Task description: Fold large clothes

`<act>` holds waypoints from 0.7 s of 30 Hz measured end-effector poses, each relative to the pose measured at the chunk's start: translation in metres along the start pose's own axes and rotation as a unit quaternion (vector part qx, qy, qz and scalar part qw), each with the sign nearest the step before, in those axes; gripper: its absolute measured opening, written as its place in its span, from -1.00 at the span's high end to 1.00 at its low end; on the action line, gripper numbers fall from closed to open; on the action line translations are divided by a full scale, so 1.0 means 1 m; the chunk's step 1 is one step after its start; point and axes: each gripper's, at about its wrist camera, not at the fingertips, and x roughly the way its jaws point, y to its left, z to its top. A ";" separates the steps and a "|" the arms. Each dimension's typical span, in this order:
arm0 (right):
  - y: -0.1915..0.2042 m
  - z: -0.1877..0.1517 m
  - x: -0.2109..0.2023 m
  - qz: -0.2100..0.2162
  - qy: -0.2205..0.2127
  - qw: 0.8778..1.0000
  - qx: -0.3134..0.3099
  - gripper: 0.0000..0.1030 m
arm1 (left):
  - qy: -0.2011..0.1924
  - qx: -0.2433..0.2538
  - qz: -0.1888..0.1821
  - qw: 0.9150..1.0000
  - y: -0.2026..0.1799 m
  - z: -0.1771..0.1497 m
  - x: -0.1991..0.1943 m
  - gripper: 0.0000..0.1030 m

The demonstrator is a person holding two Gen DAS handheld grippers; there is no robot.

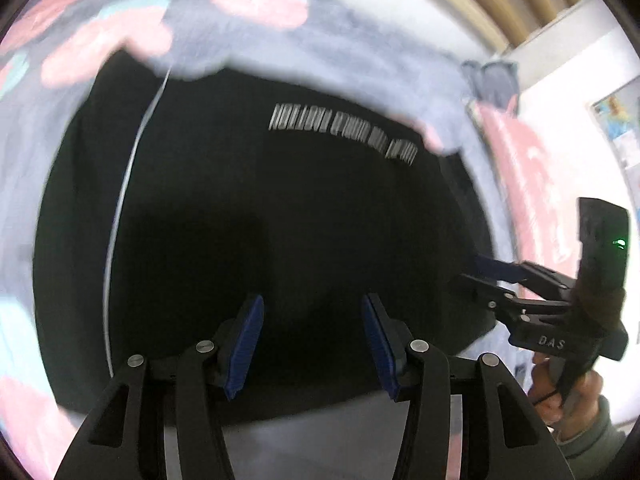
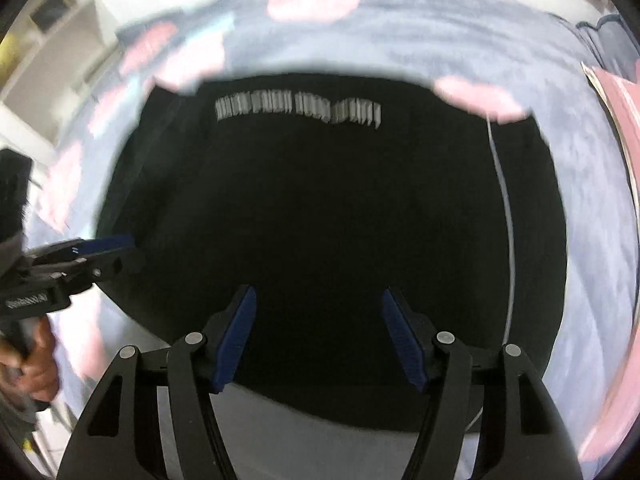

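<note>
A large black garment (image 1: 280,208) with a line of white lettering and a thin white stripe lies flat on a bed; it also fills the right wrist view (image 2: 320,208). My left gripper (image 1: 312,344) is open and empty, hovering above the garment's near edge. My right gripper (image 2: 318,336) is open and empty above the same near edge. The right gripper also shows at the right of the left wrist view (image 1: 484,272), at the garment's side edge. The left gripper shows at the left of the right wrist view (image 2: 120,250). Both views are blurred by motion.
The bed cover (image 1: 360,40) is grey-blue with pink and teal patches. A pink pillow (image 1: 524,176) lies at the right. A white wall with a poster (image 1: 616,120) stands beyond it. Shelving (image 2: 44,40) stands at the far left.
</note>
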 end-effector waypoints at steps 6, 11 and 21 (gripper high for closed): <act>-0.017 -0.027 0.060 -0.026 0.047 0.998 0.012 -0.38 | 0.036 0.000 0.081 0.996 0.010 -0.024 0.059 -0.03; -0.028 -0.028 0.055 -0.023 0.043 0.998 0.025 -0.39 | 0.029 0.002 0.115 0.993 -0.003 -0.024 0.057 -0.03; -0.067 -0.067 -0.044 -0.020 -0.047 0.997 0.055 -0.44 | -0.043 -0.047 0.093 0.994 0.050 -0.025 -0.053 -0.04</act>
